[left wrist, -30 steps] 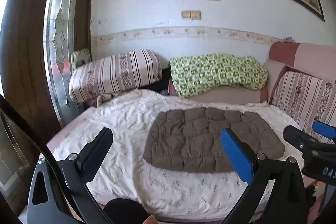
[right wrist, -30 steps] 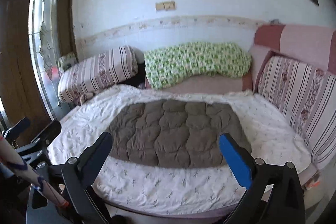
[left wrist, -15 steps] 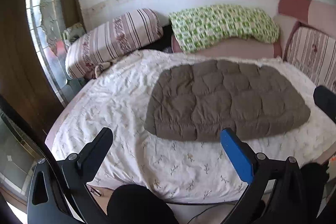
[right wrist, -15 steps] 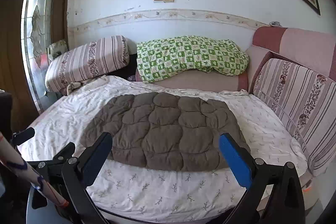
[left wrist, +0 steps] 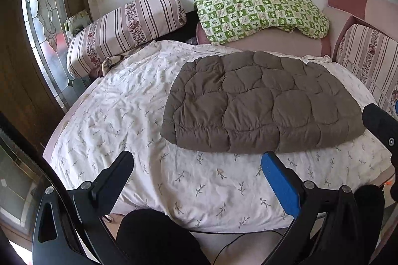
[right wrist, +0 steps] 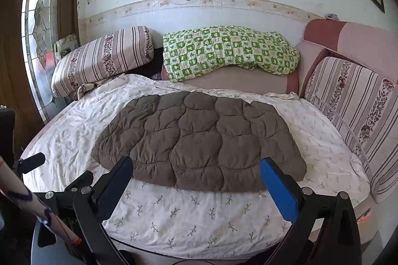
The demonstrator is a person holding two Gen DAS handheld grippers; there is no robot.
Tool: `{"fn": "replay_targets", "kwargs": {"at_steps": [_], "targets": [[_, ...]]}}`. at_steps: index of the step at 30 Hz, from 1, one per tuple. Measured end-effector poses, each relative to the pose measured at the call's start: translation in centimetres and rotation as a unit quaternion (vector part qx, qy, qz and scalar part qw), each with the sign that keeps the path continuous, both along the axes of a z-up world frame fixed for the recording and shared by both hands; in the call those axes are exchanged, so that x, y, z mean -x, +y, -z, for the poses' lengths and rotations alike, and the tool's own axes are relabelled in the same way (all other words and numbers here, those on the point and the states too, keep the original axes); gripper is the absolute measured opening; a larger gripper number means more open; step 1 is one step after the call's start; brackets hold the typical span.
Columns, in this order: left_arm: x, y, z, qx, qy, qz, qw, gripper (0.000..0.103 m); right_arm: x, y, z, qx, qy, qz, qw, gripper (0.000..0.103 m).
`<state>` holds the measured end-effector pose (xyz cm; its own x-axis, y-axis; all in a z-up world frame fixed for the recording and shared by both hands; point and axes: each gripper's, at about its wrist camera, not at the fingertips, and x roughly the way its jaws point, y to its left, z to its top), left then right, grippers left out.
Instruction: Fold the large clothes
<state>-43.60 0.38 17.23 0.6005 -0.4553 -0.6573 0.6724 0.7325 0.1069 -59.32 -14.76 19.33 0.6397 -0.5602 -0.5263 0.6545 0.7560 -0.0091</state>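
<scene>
A brown quilted padded garment point(left wrist: 261, 103) lies flat on a white floral bedsheet point(left wrist: 129, 110); it also shows in the right wrist view point(right wrist: 199, 140). My left gripper point(left wrist: 196, 180) is open and empty, above the sheet's near edge, short of the garment's elastic hem. My right gripper point(right wrist: 196, 180) is open and empty, over the garment's near edge. The right gripper's black finger shows at the right of the left wrist view point(left wrist: 380, 123). The left gripper shows at the lower left of the right wrist view point(right wrist: 62, 193).
A striped bolster cushion point(left wrist: 124, 28) and a green checked blanket point(left wrist: 261, 11) lie at the back by the wall. A striped cushion point(right wrist: 360, 115) lines the right side. A glass door point(left wrist: 44, 16) stands at the left.
Both grippers have moved closer to the bed and the left one has tilted down. The garment looks larger in both views and has not moved. Both grippers stay open.
</scene>
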Motion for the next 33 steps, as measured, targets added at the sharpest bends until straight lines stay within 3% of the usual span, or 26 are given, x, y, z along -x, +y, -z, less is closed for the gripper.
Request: {"fn": "replay_targets", "kwargs": {"at_steps": [33], "targets": [[-0.9, -0.6, 1.8, -0.021, 0.018, -0.001, 0.9996, 0.102, -1.3, -0.7, 2.3, -0.021, 0.022, -0.003, 1.0, 0.103]]}}
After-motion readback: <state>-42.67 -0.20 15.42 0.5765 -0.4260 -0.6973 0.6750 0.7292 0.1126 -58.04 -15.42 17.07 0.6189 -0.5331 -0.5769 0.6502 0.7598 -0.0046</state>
